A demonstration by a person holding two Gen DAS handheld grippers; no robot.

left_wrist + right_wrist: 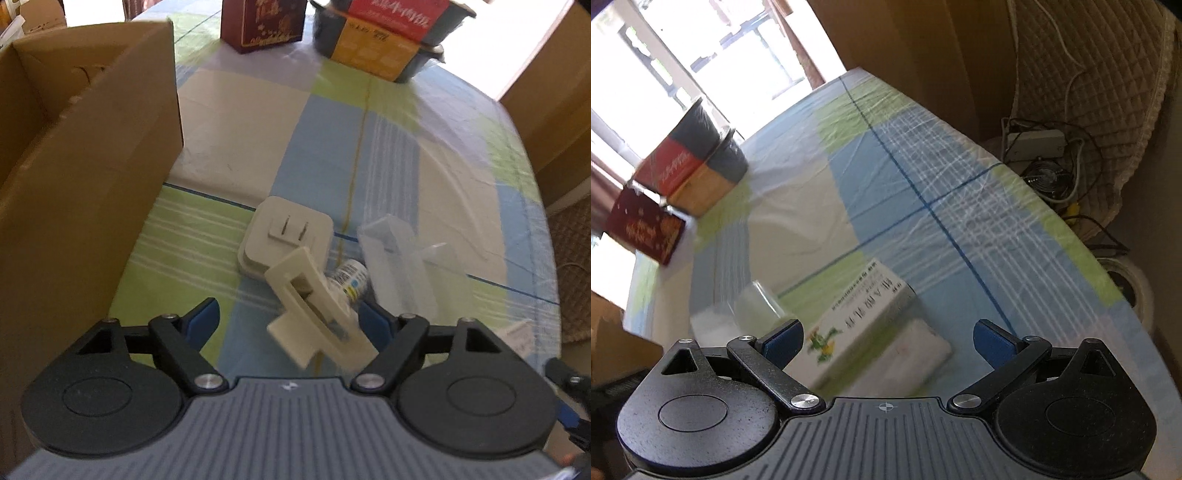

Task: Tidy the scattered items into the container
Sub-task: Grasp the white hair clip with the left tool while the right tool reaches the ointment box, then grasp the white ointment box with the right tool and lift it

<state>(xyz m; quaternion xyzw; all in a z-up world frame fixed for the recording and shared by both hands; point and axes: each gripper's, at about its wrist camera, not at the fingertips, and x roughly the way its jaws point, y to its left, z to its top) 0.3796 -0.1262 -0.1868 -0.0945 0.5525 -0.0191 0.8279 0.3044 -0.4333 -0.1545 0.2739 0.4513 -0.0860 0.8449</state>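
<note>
In the left wrist view my left gripper (288, 321) stands open over the checked tablecloth. A cream plastic clip (317, 310) lies tilted between its blue pads, closer to the right pad. Just beyond it are a white plug adapter (284, 236) with its prongs up, a small labelled bottle (351, 282) and a clear plastic case (397, 266). The open cardboard box (85, 158) stands close on the left. In the right wrist view my right gripper (888, 341) is open above a white-and-green medicine box (857, 321). A white soft pack (918, 356) lies beside that box.
At the far end of the table stand a dark red box (264, 22) and stacked food containers (384, 40). The table's curved edge (1071, 229) runs along the right, with cables and a quilted cover on the floor beyond. A clear plastic item (757, 302) lies left of the medicine box.
</note>
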